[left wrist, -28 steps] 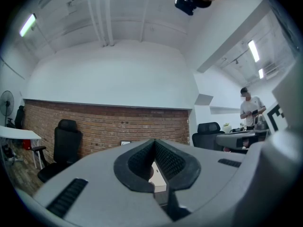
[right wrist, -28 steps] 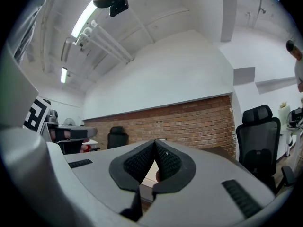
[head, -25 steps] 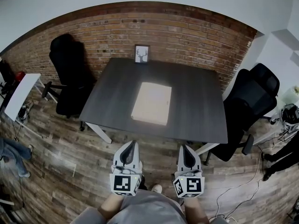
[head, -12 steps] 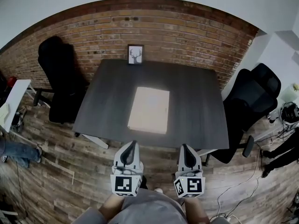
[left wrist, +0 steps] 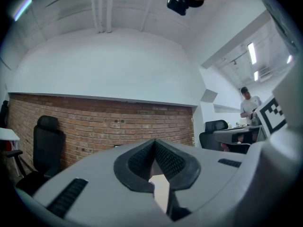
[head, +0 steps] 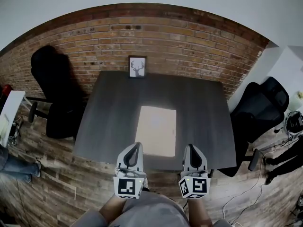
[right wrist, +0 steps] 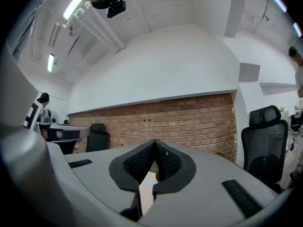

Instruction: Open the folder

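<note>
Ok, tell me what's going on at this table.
A person holds a two-jaw gripper in each hand. The left gripper and the right gripper are both shut and empty, held level at the near edge of the dark table. A pale folder lies flat on the table just beyond them, apparently not yet opened, and neither gripper touches it. A framed picture stands at the far edge by the brick wall.

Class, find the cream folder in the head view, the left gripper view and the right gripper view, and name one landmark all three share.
Head view: the folder lies flat at the middle of the dark table.
Left gripper view: only a pale sliver of it shows in the gap under the shut fingers.
Right gripper view: likewise a pale sliver below the shut fingers.
Shared landmark: the brick wall behind the table.
</note>
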Demonstrator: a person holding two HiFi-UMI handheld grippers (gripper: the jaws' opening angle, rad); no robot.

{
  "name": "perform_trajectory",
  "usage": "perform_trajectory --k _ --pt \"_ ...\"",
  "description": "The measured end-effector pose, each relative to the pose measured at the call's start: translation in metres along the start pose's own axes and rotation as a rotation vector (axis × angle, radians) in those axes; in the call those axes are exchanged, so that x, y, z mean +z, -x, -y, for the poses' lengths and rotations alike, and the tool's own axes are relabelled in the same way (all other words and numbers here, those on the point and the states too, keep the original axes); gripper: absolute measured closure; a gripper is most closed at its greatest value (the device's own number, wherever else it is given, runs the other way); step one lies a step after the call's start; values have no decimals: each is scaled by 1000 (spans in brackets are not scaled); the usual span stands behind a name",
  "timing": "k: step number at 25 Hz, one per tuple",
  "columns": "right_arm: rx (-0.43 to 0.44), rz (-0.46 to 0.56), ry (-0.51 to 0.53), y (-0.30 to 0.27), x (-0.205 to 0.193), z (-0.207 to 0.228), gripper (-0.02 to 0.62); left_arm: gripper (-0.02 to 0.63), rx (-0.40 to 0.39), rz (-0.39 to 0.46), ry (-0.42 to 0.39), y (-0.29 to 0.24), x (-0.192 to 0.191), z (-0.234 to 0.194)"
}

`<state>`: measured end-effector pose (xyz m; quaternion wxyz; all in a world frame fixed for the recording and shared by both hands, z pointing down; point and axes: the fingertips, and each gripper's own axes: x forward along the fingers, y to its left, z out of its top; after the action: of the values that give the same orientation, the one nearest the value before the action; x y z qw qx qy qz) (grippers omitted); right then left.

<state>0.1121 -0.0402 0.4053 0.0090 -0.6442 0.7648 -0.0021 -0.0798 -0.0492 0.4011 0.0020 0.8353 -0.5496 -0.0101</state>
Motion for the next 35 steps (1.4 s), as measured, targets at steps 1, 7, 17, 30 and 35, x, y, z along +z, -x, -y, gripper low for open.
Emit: perform_trajectory --k 1,7,17,30,35 --pt "-6 -1 -2 -8 -1 -1 597 604 -5 -1 2 -7 0 -6" --pt "-23 -13 -18 -45 -5 -10 597 604 -32 3 14 -41 1 -31" --pt "45 -96 2 -86 -21 4 595 604 2 -9 63 -70 -9 -36" --pt "131 -268 -57 -105 -73 33 558 455 -84 -89 30 -98 -31 3" --pt "133 -330 -73 -108 -98 46 555 462 -106 -145 -15 -105 -52 18"
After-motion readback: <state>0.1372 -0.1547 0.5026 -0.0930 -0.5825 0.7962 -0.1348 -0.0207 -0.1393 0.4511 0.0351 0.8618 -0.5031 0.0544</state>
